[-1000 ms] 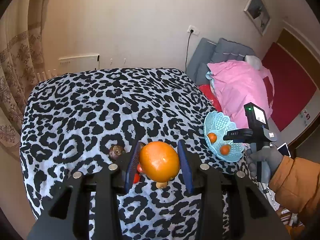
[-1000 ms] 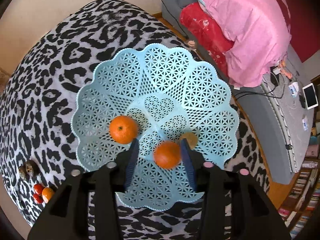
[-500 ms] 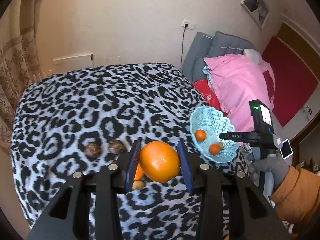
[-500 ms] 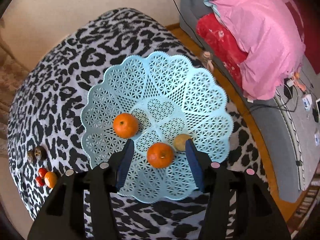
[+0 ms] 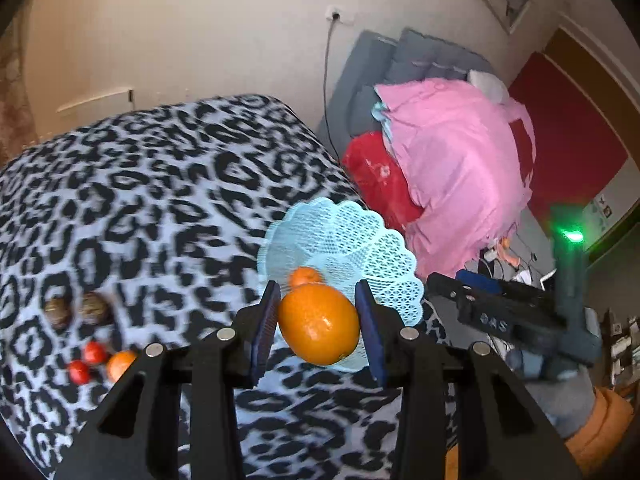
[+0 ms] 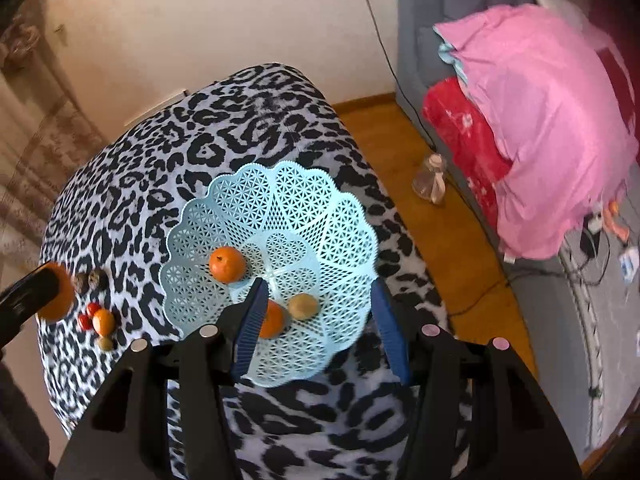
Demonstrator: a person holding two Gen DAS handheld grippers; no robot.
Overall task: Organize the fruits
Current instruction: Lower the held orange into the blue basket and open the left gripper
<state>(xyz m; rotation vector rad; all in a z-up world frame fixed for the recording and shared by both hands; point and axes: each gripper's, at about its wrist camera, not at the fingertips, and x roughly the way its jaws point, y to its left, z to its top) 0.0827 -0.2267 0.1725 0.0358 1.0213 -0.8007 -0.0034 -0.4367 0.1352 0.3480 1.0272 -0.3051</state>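
Change since a second ago: my left gripper [image 5: 318,328] has swung across the table toward the basket, which now sits right behind the fruit I carry; my right gripper [image 6: 318,328] has pulled up and back, so the basket looks smaller in its view than before.
Table: covered with a black-and-white leopard-print cloth [image 6: 224,128], it fills most of both views.
Bedding: a pink blanket [image 6: 548,128] lies over a red one [image 6: 468,148] on a grey sofa beyond the table.
Basket: the pale blue lattice basket [image 6: 304,200] stands near the table edge closest to the sofa.
Left gripper: I see its blue pads pressed on both sides of a large orange [image 5: 319,323], held in the air in front of the basket [image 5: 348,240].
Right gripper: its jaws stand apart over the near rim of the basket with nothing pinched between them; in the left view it shows blurred at the right, held by a gloved hand [image 5: 560,384] with an orange sleeve.
Fruit in basket: one mandarin [image 6: 227,265] sits left of centre, a second mandarin [image 6: 274,319] is half hidden behind my right gripper's left finger, and a small tan fruit [image 6: 304,306] lies just beside it.
Fruit on cloth: two brown round fruits [image 5: 76,310], two small red ones [image 5: 86,362] and a small orange one [image 5: 120,364] cluster well apart from the basket.
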